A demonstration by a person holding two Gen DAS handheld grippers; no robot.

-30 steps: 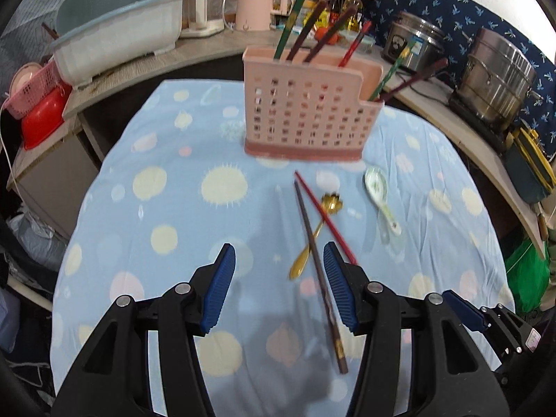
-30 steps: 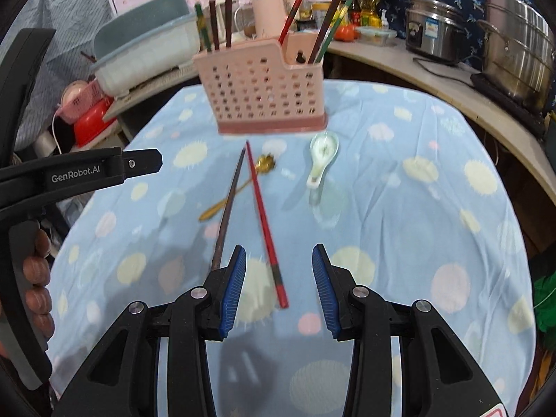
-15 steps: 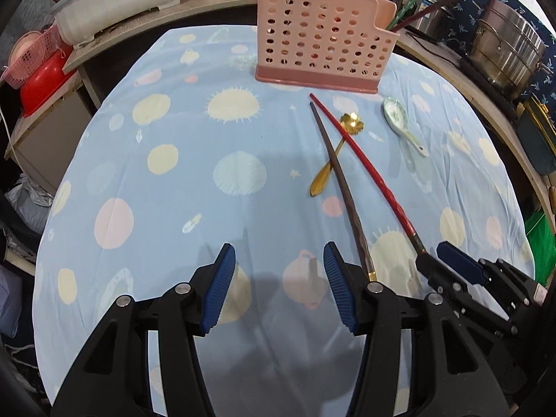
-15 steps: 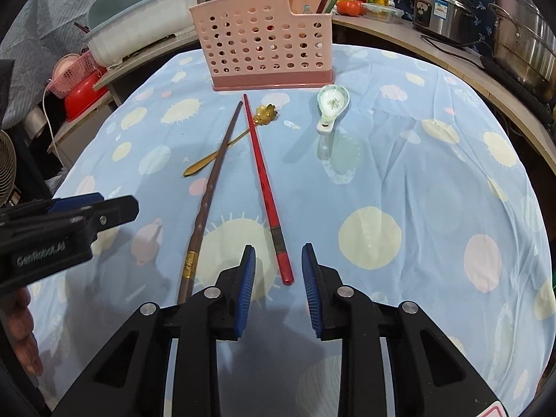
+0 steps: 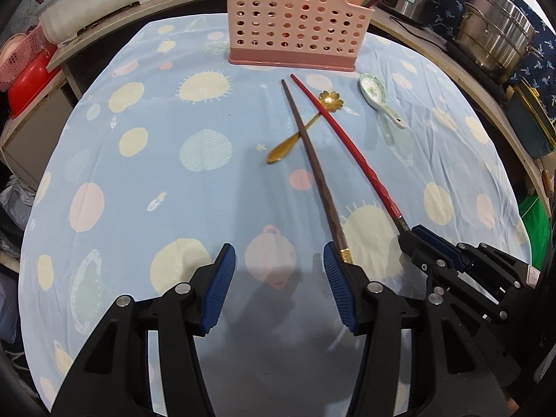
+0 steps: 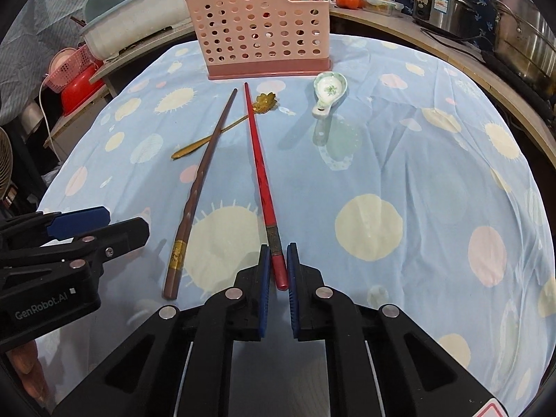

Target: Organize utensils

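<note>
Red chopstick (image 6: 261,173) end between right tongs (image 6: 277,271).

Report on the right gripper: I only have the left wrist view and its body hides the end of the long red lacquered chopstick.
Observer: The right gripper has its jaws closed on the butt end of the long red lacquered chopstick, which lies flat on the blue dotted tablecloth.
Operator: Locate the dark brown wooden chopstick's butt end; my own finger covers it.
Observer: The dark brown wooden chopstick ends free on the cloth, ungripped; the left gripper is open.
Operator: Check the pink perforated plastic caddy's top; it is cropped for me.
Observer: The pink perforated plastic caddy has chopsticks standing in both its taller and its lower section.
</note>
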